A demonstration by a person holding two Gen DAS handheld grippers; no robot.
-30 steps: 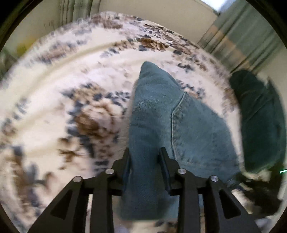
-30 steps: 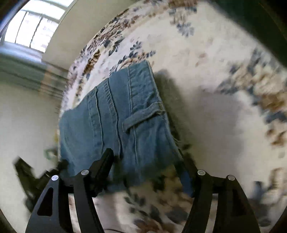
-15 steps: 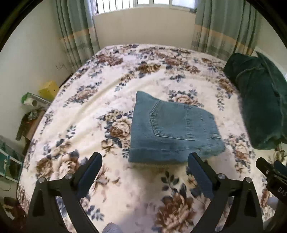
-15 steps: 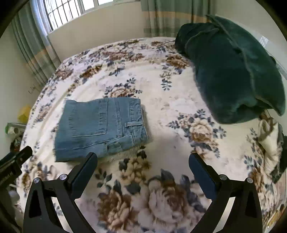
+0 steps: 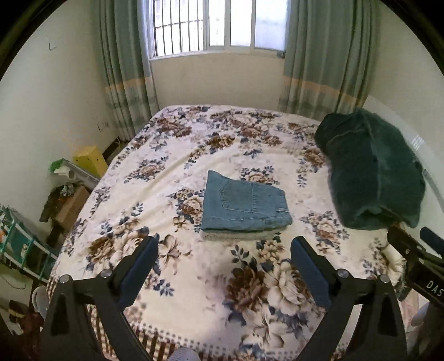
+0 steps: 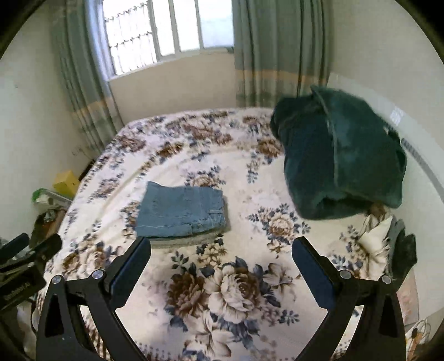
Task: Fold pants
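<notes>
The blue denim pants (image 5: 244, 205) lie folded into a compact rectangle in the middle of the flowered bed (image 5: 177, 155), back pocket up. In the right wrist view the pants (image 6: 180, 212) sit left of centre, over a greyish folded layer. My left gripper (image 5: 224, 247) hangs high above the near part of the bed, jaws wide open, nothing between them. My right gripper (image 6: 222, 248) is likewise open and empty, well back from the pants. Part of the right gripper's body shows at the right edge of the left wrist view.
A bulky dark green blanket (image 5: 371, 169) lies on the right side of the bed. A window (image 5: 219, 26) with green curtains is behind. Left of the bed stand a yellow box (image 5: 90, 161) and cluttered shelves (image 5: 25, 238). A white cloth (image 6: 374, 236) lies near the right edge.
Both grippers let go of the pants, opened wide, and rose up and back from the bed. The pants now rest folded on the bedspread, seen from much farther away.
</notes>
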